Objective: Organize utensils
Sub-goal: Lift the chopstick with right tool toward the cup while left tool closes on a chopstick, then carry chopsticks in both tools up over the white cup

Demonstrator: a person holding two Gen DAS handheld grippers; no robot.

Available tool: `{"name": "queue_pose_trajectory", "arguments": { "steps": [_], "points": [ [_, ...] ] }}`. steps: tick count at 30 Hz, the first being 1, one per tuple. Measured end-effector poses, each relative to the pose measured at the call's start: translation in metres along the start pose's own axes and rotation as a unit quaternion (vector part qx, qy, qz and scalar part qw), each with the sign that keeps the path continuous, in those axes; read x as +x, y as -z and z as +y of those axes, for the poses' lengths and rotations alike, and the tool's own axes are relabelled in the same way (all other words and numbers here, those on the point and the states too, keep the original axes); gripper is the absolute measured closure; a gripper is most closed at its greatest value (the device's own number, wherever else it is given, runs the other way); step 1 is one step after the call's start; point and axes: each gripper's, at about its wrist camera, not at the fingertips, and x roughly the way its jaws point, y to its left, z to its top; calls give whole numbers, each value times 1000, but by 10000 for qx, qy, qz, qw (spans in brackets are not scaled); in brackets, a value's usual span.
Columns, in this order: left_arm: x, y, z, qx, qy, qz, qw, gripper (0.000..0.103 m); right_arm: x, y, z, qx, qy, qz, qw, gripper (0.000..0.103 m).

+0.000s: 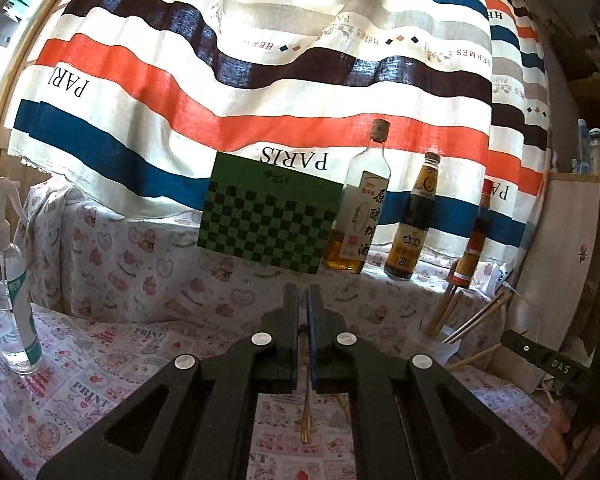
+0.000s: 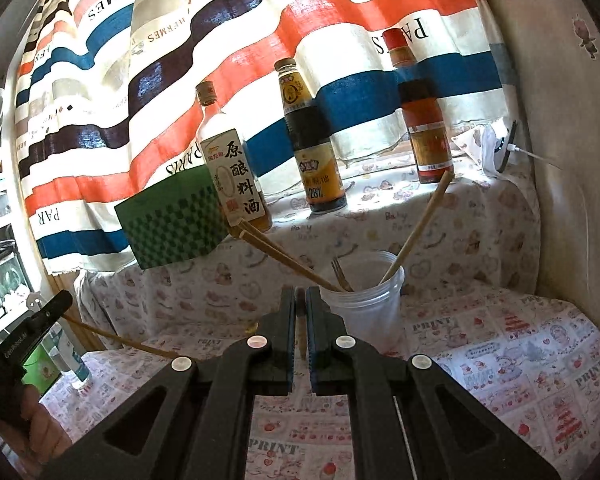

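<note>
Left wrist view — bottles [image 1: 410,220] beyond cup [image 1: 432,344]

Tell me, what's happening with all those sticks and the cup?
A person is tidying utensils with two black handheld grippers. The left gripper is shut on a thin wooden chopstick, lifted above the patterned tablecloth. The right gripper is shut, also with a thin stick between its jaws, beside the clear plastic cup. The cup already holds three wooden chopsticks and a small fork.
</note>
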Motion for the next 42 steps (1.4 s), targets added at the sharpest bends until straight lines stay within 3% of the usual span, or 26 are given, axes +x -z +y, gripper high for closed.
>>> {"name": "queue_pose_trajectory", "arguments": {
  "steps": [7,12,17,26,29,35,42],
  "points": [
    [-21,-7,-2,8,103,-435,9990,100,-19,-11,-6,71,-51,-485,9988,97],
    [-30,-11,3,-146,124,-573,9982,100,-28,-15,-7,127,-172,-587,9980,97],
    [-36,-11,-6,110,107,-717,9973,100,-33,-15,-2,39,-267,-652,9975,97],
    [-12,-1,-10,108,272,-114,9995,99,-26,-10,2,-7,-513,-404,9979,97],
    [2,5,-12,109,336,276,9990,98,-23,-9,2,-24,-549,-345,9979,97],
    [28,19,-17,236,142,822,9962,97,-19,-5,7,-112,-553,-193,9982,96],
    [38,28,-15,210,-2,933,9954,97,-9,3,18,-454,-358,13,9983,96]
  ]
}}
